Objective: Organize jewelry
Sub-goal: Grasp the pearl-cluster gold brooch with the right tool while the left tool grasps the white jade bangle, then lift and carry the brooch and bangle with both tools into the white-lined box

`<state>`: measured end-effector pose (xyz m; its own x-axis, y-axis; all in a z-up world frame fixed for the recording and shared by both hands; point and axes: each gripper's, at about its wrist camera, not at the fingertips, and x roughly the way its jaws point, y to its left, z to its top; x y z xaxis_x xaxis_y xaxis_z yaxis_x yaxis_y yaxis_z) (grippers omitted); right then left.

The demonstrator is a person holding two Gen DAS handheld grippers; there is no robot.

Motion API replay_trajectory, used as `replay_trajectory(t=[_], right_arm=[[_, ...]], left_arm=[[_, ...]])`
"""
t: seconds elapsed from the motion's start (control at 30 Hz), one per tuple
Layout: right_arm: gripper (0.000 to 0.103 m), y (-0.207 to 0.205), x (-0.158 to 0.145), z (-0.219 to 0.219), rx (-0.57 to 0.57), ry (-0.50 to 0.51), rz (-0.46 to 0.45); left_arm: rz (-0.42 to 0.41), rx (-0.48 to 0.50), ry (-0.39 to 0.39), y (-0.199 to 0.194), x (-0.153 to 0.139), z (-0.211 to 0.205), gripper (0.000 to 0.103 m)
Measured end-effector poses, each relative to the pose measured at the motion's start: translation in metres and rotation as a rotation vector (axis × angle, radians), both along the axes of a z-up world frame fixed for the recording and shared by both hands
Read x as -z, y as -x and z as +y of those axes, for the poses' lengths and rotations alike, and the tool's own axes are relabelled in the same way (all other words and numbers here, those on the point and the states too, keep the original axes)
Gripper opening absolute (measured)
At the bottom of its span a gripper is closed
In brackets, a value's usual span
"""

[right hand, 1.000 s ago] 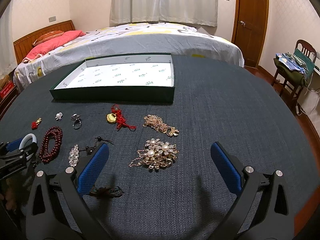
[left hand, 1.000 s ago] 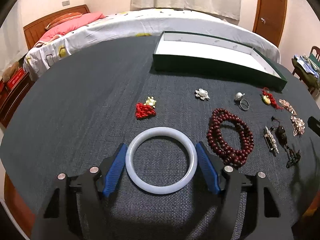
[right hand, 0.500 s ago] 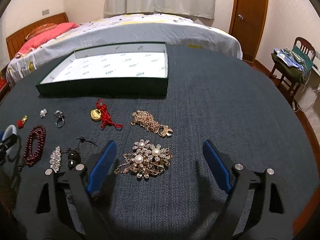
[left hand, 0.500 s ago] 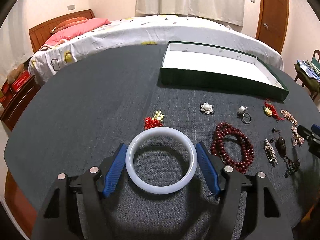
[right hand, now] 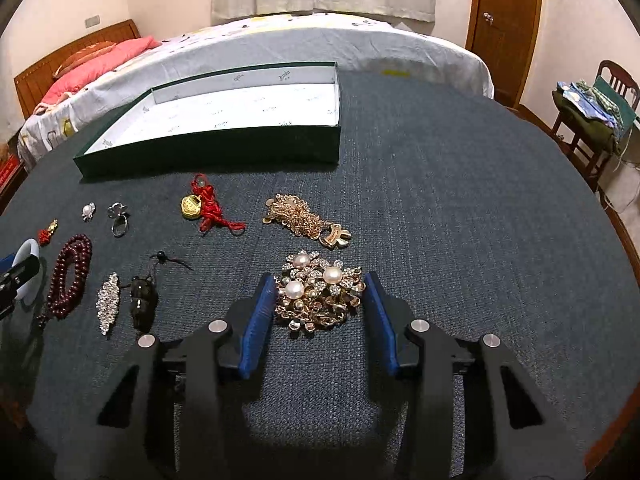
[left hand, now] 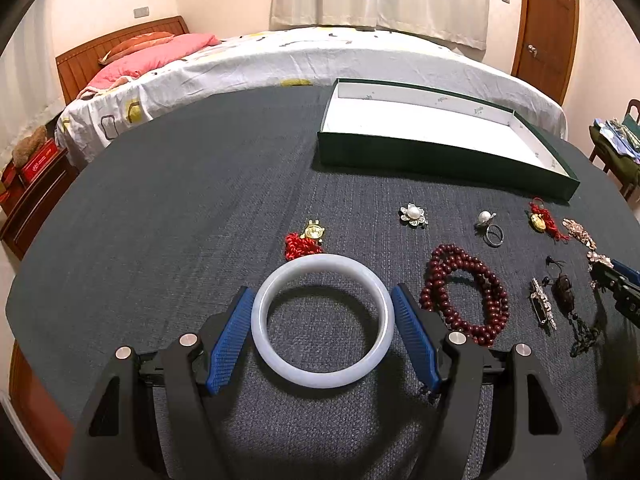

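Note:
My left gripper [left hand: 323,306] is shut on a white jade bangle [left hand: 280,358] and holds it above the dark table. My right gripper [right hand: 319,286] is open, its blue pads [right hand: 256,324] on either side of a gold pearl brooch [right hand: 318,290] that lies on the table. A green box with a white inside [left hand: 440,158] stands at the back; it also shows in the right wrist view [right hand: 208,150]. A dark red bead bracelet [left hand: 466,300] lies right of the bangle.
On the cloth lie a red-and-gold charm [left hand: 306,240], a pearl flower pin [left hand: 413,215], a pearl ring [left hand: 490,228], a red-tasselled gold lock [right hand: 202,206], a gold chain [right hand: 306,220], a crystal pin [right hand: 108,302] and a dark pendant [right hand: 142,300]. A bed stands behind the table.
My left gripper has lifted the bangle off the table and drawn back. My right gripper has moved forward and narrowed around the pearl brooch.

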<state>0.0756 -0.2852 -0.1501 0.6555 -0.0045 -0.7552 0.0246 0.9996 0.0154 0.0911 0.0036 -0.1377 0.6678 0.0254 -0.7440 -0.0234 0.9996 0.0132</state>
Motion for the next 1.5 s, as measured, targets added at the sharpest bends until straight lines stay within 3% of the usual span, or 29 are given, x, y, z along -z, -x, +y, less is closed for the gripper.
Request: replay_trajectory(t=[0.37,0.73,1.17,1.5], right_arm=[[0.037,0.006,-0.008,-0.003,-0.015,-0.047,-0.022],[0.037,0.011,-0.023,-0.004,-0.023,-0.055,-0.06],[0.037,0.009,-0.081,-0.001,-0.056,-0.094,-0.199],[0.037,-0.037,-0.122,0.007,-0.098,-0.117,-0.312]], left_arm=[[-0.008,0.003,-0.001,0.001,-0.003,-0.002,0.068],[-0.03,0.01,0.0,0.003,-0.012,-0.005,0.068],[-0.103,0.043,0.029,-0.008,-0.053,-0.012,0.068],[-0.171,0.115,0.069,-0.061,-0.084,-0.033,0.068]])
